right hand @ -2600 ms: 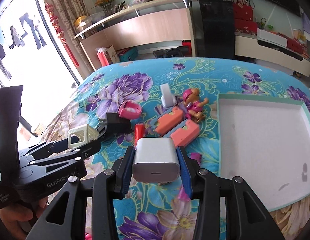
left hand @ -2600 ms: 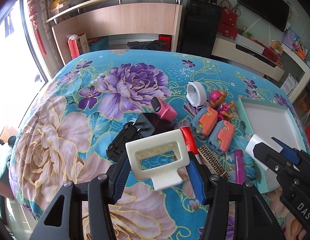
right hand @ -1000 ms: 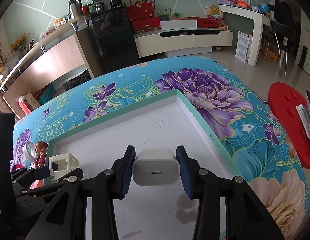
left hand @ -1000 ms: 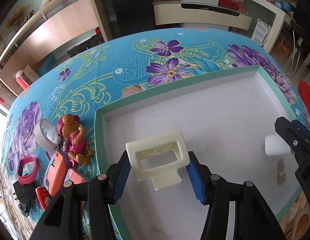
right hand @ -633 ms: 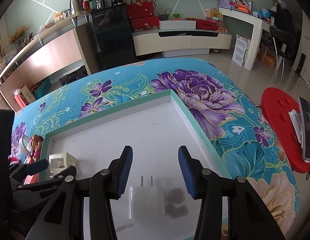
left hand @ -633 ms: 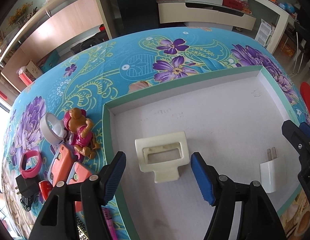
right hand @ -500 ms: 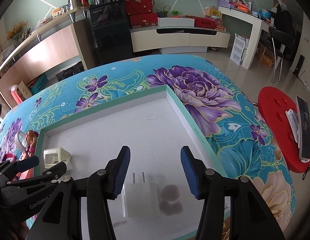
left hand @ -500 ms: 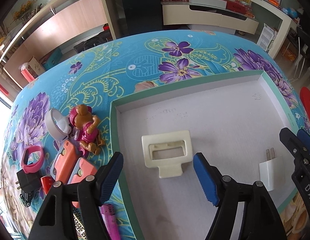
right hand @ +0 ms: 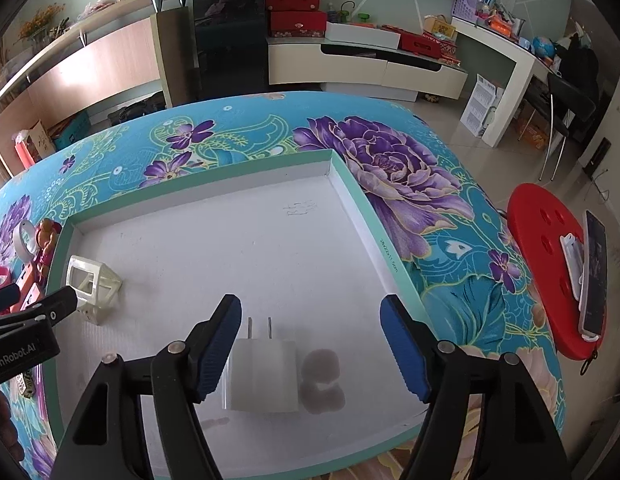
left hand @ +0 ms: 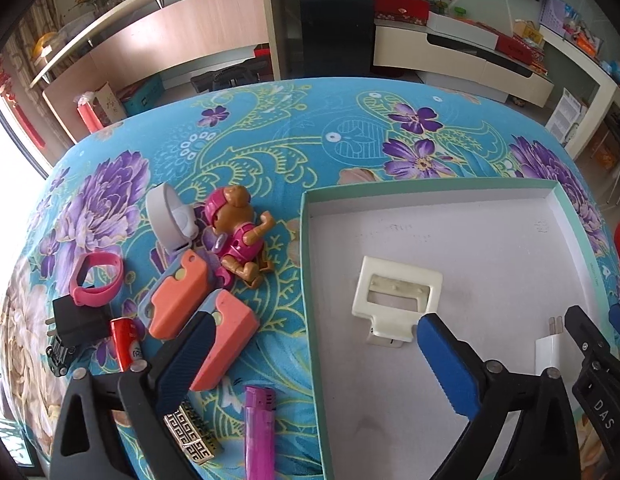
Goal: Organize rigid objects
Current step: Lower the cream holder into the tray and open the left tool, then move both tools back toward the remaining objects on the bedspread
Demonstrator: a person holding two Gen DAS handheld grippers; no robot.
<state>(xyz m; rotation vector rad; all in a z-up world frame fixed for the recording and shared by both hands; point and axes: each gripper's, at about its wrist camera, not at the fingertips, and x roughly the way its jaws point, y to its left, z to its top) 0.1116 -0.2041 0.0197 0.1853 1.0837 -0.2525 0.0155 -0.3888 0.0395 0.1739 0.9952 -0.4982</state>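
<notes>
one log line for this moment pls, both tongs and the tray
left tongs: opening, empty | right tongs: opening, empty | cream bracket, white charger: lying in tray | other items: on cloth beside tray

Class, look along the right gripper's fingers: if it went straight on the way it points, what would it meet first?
Probably the white charger lying in the tray, just ahead between the opening fingers; depth is uncertain.
</notes>
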